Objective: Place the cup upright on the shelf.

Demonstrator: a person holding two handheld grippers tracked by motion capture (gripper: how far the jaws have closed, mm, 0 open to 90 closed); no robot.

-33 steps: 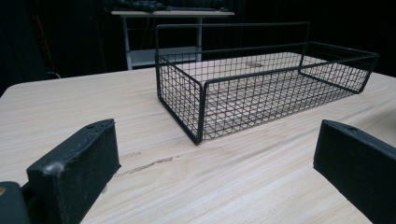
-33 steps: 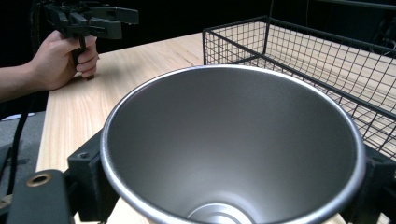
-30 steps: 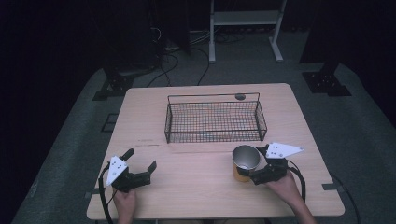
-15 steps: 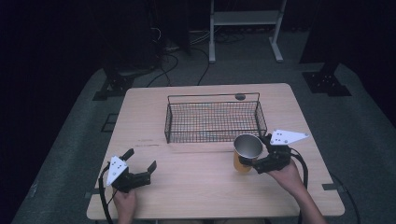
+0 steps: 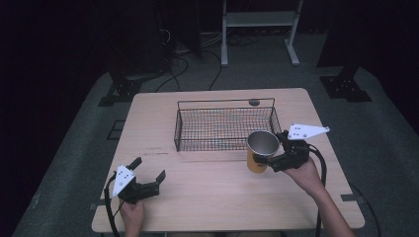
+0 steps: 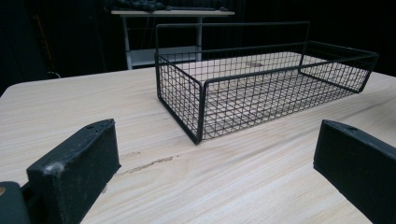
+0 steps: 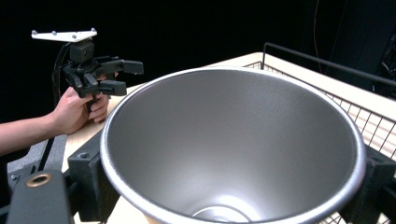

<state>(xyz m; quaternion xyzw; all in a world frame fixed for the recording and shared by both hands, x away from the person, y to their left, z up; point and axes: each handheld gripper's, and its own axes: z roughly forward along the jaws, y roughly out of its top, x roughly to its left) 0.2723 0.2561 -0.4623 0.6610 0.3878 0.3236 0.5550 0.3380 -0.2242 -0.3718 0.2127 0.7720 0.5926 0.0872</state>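
A metal cup (image 5: 261, 148) with a steel inside and an orange-yellow outside hangs tilted just above the table, at the near right corner of a black wire basket (image 5: 225, 126). My right gripper (image 5: 273, 152) is shut on it, one jaw on each side of its wall. In the right gripper view the cup's open mouth (image 7: 233, 140) faces the camera, and the basket's rim (image 7: 327, 63) runs behind it. My left gripper (image 5: 148, 177) rests open near the table's front left with nothing between its jaws. In the left gripper view the basket (image 6: 261, 88) stands empty ahead.
The light wooden table (image 5: 207, 197) has bare room between the two grippers. A small dark round disc (image 5: 254, 102) lies by the far edge behind the basket. Beyond the table stand a white shelf frame (image 5: 257, 19), floor cables and dark stand bases.
My right gripper has carried the cup away from the person, up to the basket's near right corner. The left gripper has stayed where it was.
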